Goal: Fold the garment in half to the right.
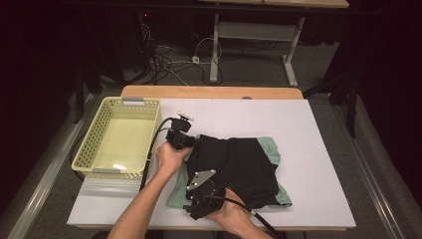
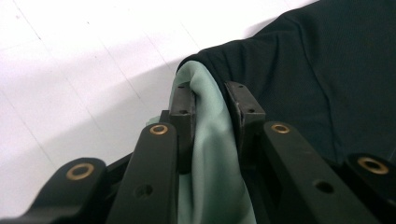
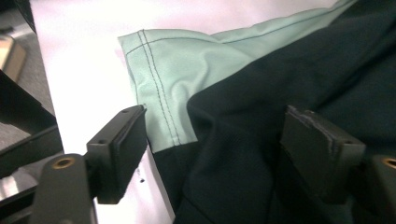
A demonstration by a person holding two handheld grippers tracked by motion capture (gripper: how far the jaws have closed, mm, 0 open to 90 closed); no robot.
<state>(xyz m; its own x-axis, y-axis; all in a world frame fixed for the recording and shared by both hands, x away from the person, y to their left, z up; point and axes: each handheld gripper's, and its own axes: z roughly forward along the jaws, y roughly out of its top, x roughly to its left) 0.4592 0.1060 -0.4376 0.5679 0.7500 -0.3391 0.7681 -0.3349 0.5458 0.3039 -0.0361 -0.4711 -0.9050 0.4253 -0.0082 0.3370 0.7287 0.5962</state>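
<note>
A folded garment (image 1: 234, 167), black with mint-green panels, lies on the white table (image 1: 318, 149). My left gripper (image 1: 192, 143) is at the garment's far left corner, in a person's hand. In the left gripper view, that gripper (image 2: 212, 107) is shut on a fold of the garment (image 2: 210, 149), green cloth pinched between its pads with black cloth to the right. My right gripper (image 1: 195, 199) rests over the garment's near left part. In the right gripper view, it (image 3: 219, 149) stands open, its pads either side of the garment (image 3: 243, 121) near the stitched green corner.
A yellow perforated basket (image 1: 89, 147) sits at the table's left side, close to the left hand. White tabletop extends to the right of the garment and behind it. Cables and desk legs lie on the floor beyond the table's far edge.
</note>
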